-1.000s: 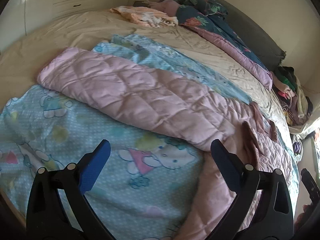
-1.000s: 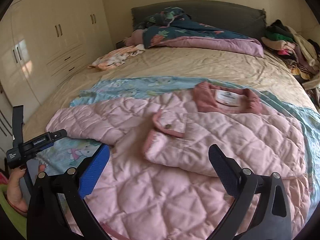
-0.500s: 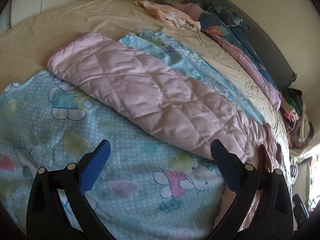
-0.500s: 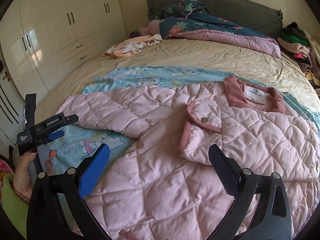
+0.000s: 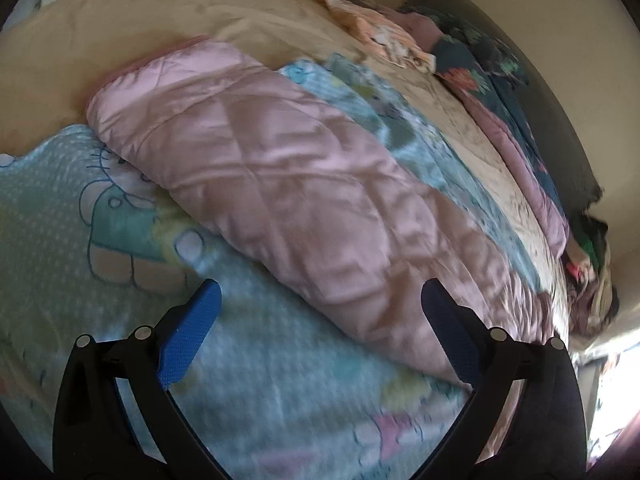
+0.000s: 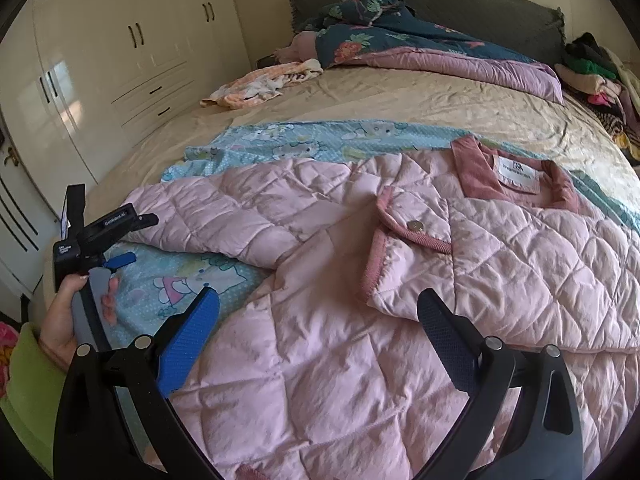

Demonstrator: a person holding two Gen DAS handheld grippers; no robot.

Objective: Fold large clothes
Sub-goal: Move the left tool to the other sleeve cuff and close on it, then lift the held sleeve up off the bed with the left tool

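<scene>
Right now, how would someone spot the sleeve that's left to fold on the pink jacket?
On the bed, a pink quilted jacket lies on a blue cartoon sheet. Its sleeve stretches flat toward the wardrobe, unlike the other sleeve, folded across the chest.

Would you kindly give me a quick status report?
Left tongs and right tongs open, empty. Pink quilted jacket flat, one sleeve outstretched. Nothing obstructing.

Both low over jacket [image 5: 304, 200] (close)
</scene>
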